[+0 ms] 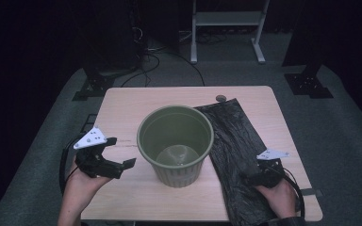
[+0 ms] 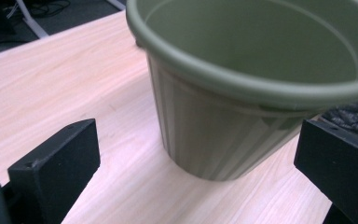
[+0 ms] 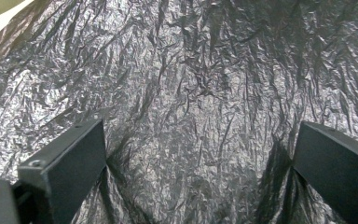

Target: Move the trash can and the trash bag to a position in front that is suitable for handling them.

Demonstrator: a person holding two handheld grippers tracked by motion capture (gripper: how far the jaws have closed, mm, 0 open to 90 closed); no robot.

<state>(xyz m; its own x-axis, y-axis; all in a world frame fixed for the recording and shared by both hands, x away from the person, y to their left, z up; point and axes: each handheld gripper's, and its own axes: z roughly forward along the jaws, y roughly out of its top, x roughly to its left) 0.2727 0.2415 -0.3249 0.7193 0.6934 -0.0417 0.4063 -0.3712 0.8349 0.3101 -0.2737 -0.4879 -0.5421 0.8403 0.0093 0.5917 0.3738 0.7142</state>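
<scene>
An empty olive-green plastic pot (image 1: 175,141) stands upright at the middle of the wooden table (image 1: 122,108). Its ribbed wall (image 2: 214,126) looms close in the left gripper view. My left gripper (image 1: 121,151) hovers just left of the pot, open, its jaws (image 2: 196,154) spread wide and holding nothing. A crinkled black plastic bag (image 1: 235,136) lies flat on the table's right side, its left edge tucked against the pot. My right gripper (image 1: 256,175) is low over the bag's near part, open, with the creased film (image 3: 191,93) spread under and between its jaws (image 3: 200,163).
A small dark round disc (image 1: 221,98) lies at the table's far edge by the bag's corner. Beyond the table are a white metal frame (image 1: 226,21), floor cables (image 1: 146,56) and two black stand bases (image 1: 92,87) (image 1: 308,82).
</scene>
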